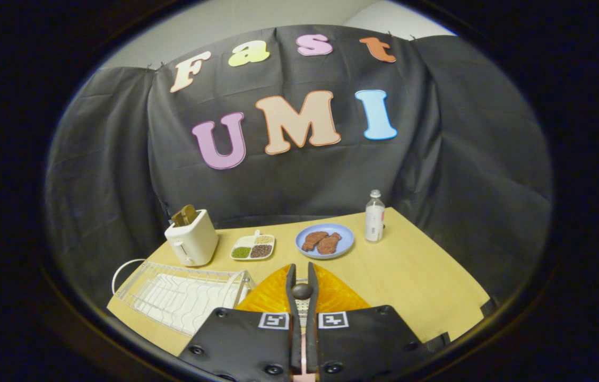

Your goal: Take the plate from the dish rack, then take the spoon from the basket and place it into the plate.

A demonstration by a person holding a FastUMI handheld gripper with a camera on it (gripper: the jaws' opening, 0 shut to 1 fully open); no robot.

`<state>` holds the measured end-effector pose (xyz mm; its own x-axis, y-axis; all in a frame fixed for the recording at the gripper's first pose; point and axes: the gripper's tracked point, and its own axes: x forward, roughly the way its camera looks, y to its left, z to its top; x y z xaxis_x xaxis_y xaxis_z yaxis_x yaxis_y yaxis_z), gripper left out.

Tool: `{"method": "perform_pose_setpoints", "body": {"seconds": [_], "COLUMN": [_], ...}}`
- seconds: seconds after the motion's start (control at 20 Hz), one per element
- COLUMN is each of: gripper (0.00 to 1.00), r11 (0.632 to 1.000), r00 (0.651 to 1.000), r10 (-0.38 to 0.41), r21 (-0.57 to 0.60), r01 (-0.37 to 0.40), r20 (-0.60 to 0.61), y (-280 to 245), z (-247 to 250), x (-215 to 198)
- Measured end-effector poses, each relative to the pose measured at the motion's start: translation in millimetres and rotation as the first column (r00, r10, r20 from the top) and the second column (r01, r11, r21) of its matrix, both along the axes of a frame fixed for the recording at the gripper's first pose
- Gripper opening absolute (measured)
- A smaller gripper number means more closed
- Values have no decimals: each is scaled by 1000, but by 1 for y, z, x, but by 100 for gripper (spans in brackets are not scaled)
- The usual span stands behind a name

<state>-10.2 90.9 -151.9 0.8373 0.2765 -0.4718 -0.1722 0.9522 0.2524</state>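
Your gripper point(302, 276) hangs above an orange plate point(272, 294), which lies on the table point(416, 281) just right of the dish rack point(182, 294). The fingers stand nearly together and pinch a small dark rounded thing point(302, 291); it looks like the end of the spoon, handle or bowl you cannot tell. So the jaws are closed on the spoon, both fingers pressing it. With the plate out of the rack and the spoon held, you are at the last step, judging by this: placing the spoon in the plate. The basket cannot be made out. Beyond the plate stand a toaster point(192, 241), a divided tray point(253, 247), a blue plate point(324, 240) with brown pieces on it, and a bottle point(374, 217). The next move calls for a straight lowering toward the plate's middle, then parting the fingers only when the spoon is close to the surface. Risk: the ribbed plate may let the spoon slide or bounce off toward the rack.
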Motion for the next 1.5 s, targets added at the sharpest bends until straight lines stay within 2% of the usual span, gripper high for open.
{"method": "perform_pose_setpoints", "body": {"seconds": [0.3, 0.65, 1.1, 1.5], "gripper": [6, 6, 6, 9], "r11": [999, 1000, 1000, 999], "r00": [999, 990, 971, 961], "r10": [-27, 3, 24, 34], "r21": [-21, -19, -6, -10], "r01": [26, -6, -26, -38], "r20": [-38, -143, -238, -275], "y": [-18, -24, -33, -48], "z": [-7, -48, -97, -113], "x": [-40, -75, -95, -106]}}
